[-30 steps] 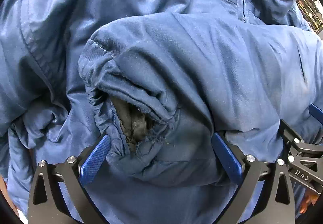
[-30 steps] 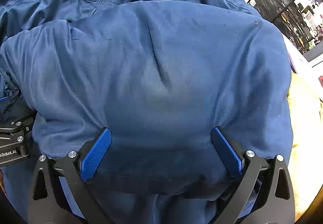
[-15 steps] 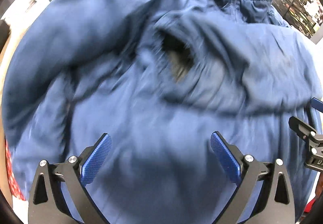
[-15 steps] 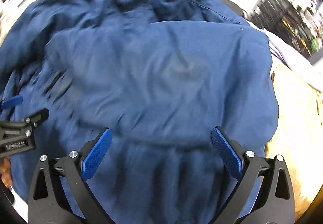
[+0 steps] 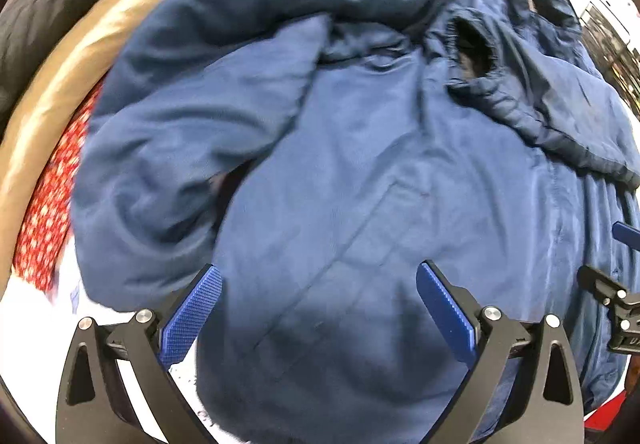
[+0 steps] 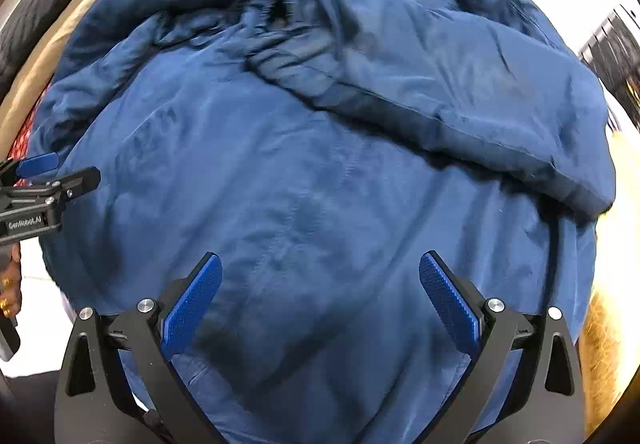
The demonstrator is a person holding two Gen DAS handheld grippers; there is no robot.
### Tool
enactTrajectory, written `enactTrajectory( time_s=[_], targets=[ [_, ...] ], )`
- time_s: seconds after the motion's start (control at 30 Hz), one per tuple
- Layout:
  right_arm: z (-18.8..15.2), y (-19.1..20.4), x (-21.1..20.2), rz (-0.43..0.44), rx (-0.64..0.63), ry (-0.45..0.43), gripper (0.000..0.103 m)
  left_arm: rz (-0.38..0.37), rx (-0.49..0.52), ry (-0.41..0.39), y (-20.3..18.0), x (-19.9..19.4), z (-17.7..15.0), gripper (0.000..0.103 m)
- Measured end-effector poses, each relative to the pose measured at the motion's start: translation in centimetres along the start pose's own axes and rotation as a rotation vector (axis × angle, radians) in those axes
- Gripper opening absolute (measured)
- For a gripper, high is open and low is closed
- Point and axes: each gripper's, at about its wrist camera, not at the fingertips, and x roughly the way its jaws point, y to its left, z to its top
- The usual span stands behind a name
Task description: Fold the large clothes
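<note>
A white surface (image 5: 36,308) carries a tan cloth (image 5: 80,55), a red dotted fabric (image 5: 48,179) and the blue jacket (image 5: 360,183). From the left wrist view, the jacket lies spread over them, one sleeve cuff (image 5: 476,55) folded across its chest toward the collar. The left gripper (image 5: 318,308) hovers over the near hem, jaws wide, holding nothing. From the right wrist view, the right gripper (image 6: 320,304) likewise stands wide apart above the jacket (image 6: 300,183), whose folded sleeve (image 6: 460,95) crosses the upper half.

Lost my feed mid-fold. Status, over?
Left gripper open, right gripper open, both empty. Big navy padded jacket lies flat, one sleeve folded across. Nothing obstructing.
</note>
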Motion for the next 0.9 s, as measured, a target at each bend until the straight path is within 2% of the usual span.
enactTrajectory(
  time_s=[0.1,0.17,0.37,0.53,0.73,0.8,0.83,0.9],
  targets=[
    [-0.5,0.6,-0.5,0.004,-0.020,-0.015,0.097,0.012,-0.035,-0.007,2.6,-0.5,-0.1,0.095],
    [-0.5,0.9,-0.7,0.003,-0.027,-0.022,0.097,0.021,-0.058,-0.018,2.8,-0.5,0.5,0.095],
    [-1.2,1.2,-1.0,0.017,-0.025,-0.019,0.097,0.048,-0.144,-0.031,4.9,-0.7,-0.6,0.095],
    [-1.9,1.9,-0.8,0.022,-0.038,0.000,0.097,0.072,-0.233,-0.041,8.5,-1.3,-2.4,0.095],
    [-1.7,2.1,-0.8,0.020,-0.047,0.004,0.097,0.006,-0.358,-0.074,13.5,-1.8,-2.4,0.095],
    [-1.5,1.9,-0.8,0.016,-0.045,0.005,0.097,-0.030,-0.384,-0.097,14.5,-1.5,-1.2,0.095],
    [-1.4,1.9,-0.7,0.013,-0.042,0.006,0.097,-0.071,-0.405,-0.095,15.0,-1.0,-0.4,0.095],
    [-1.3,1.6,-0.6,0.009,-0.037,0.009,0.097,-0.105,-0.429,-0.064,15.4,0.3,0.7,0.091]
  ],
)
